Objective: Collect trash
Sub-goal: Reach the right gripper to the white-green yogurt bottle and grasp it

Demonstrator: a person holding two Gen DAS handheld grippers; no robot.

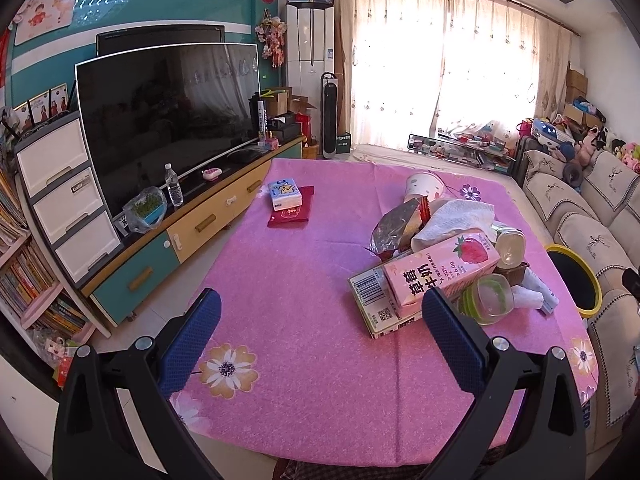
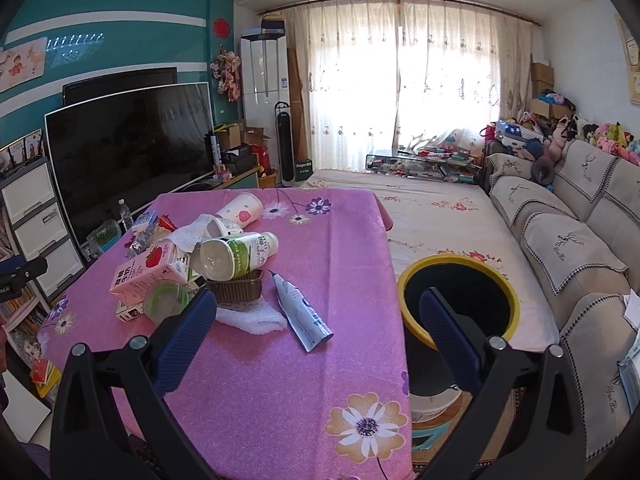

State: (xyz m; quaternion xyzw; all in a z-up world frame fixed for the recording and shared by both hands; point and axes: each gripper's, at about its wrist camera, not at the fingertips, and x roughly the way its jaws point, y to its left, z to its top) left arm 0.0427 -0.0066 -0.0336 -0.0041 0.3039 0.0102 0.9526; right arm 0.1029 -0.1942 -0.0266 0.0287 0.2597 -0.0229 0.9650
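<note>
We hold both sets of jaws spread wide and grasping nothing: the left gripper (image 1: 320, 332) hangs over the near part of the desk (image 1: 304, 264), and the right gripper (image 2: 316, 328) hangs above the desk's right edge. Just beyond the left gripper's right finger lies the trash heap, with a pink strawberry milk carton (image 1: 440, 272) resting on a flat box (image 1: 370, 300) and a clear cup with a green rim (image 1: 486, 298) beside it. From the right wrist we see a squeezed tube (image 2: 300, 312) lying flat near a white tissue (image 2: 252, 318), a brown tray (image 2: 236, 286) under a green-labelled bottle (image 2: 240, 254) on its side, and a paper cup (image 2: 240, 210) farther off. To the right of the desk stands the yellow-rimmed bin (image 2: 460, 304), partly behind the right finger. A tissue pack (image 1: 285, 194) lies far left, well apart.
</note>
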